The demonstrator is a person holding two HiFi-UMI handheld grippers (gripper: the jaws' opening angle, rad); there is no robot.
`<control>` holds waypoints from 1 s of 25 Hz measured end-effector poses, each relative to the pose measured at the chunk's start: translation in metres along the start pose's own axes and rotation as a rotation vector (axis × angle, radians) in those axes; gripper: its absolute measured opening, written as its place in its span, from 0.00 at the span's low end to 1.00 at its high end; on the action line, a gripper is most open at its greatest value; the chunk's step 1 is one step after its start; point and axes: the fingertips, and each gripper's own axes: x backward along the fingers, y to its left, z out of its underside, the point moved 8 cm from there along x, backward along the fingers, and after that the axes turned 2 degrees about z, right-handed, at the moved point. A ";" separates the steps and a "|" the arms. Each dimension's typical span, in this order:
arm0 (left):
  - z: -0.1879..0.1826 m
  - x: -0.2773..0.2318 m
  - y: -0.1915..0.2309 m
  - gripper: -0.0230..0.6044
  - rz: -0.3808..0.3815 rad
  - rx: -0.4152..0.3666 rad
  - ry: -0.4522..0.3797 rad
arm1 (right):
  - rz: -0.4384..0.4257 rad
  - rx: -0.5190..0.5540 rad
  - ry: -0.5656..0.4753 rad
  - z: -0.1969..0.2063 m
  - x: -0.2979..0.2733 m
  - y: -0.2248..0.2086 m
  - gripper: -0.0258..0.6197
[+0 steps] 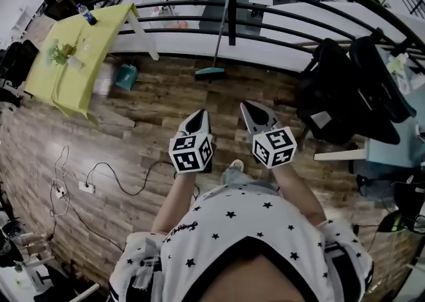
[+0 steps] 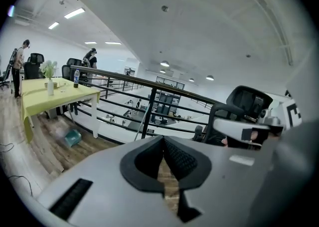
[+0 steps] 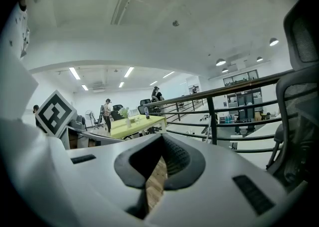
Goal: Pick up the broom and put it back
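Your left tongs point(image 1: 198, 119) and right tongs point(image 1: 256, 112) are closed and empty; the broom point(image 1: 220, 38) leans on the railing point(image 1: 232, 8) at 12 o'clock, well apart; open before reaching or you'll likely knock it over.

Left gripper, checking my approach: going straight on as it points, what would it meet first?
The left gripper tilts slightly down, so probably the wooden floor short of the broom by the railing; depth is unclear.

Head view: steeply down from overhead. Gripper views: near-level along their jaws. All three share the railing point(image 1: 230, 3) and yellow desk point(image 1: 101, 34).
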 end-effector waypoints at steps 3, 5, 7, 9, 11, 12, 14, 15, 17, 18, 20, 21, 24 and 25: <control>-0.003 -0.001 0.000 0.06 -0.013 0.001 -0.002 | -0.017 0.021 0.014 -0.002 -0.003 -0.002 0.03; -0.005 -0.004 0.001 0.06 -0.022 0.000 -0.006 | -0.034 0.030 0.020 -0.001 -0.007 -0.004 0.03; -0.008 -0.009 0.003 0.06 -0.030 0.001 -0.012 | -0.046 0.012 0.010 -0.002 -0.013 -0.009 0.03; -0.010 -0.017 0.005 0.06 -0.035 0.004 -0.016 | -0.047 -0.007 -0.006 -0.004 -0.019 -0.016 0.03; -0.011 -0.025 0.006 0.06 -0.034 0.007 -0.016 | -0.042 0.001 -0.008 -0.004 -0.025 -0.023 0.03; -0.012 -0.028 0.007 0.06 -0.033 0.007 -0.016 | -0.041 0.008 -0.006 -0.005 -0.029 -0.027 0.03; -0.015 -0.036 0.008 0.06 -0.030 0.003 -0.017 | -0.037 0.014 -0.003 -0.007 -0.036 -0.034 0.03; -0.017 -0.040 0.008 0.06 -0.029 0.003 -0.018 | -0.036 0.014 -0.002 -0.008 -0.040 -0.037 0.03; -0.019 -0.046 0.011 0.06 -0.032 0.008 -0.019 | -0.038 0.011 -0.002 -0.010 -0.047 -0.042 0.03; -0.019 -0.049 0.013 0.06 -0.036 0.012 -0.018 | -0.040 0.010 -0.002 -0.011 -0.050 -0.044 0.03; -0.019 -0.056 0.017 0.06 -0.045 0.022 -0.014 | -0.048 0.008 -0.001 -0.013 -0.056 -0.047 0.03; -0.020 -0.059 0.018 0.06 -0.048 0.025 -0.014 | -0.053 0.008 0.000 -0.013 -0.059 -0.049 0.03; -0.023 -0.067 0.020 0.06 -0.055 0.025 -0.018 | -0.063 0.015 0.006 -0.015 -0.065 -0.052 0.03; -0.024 -0.069 0.021 0.06 -0.057 0.025 -0.020 | -0.065 0.016 0.009 -0.015 -0.067 -0.053 0.03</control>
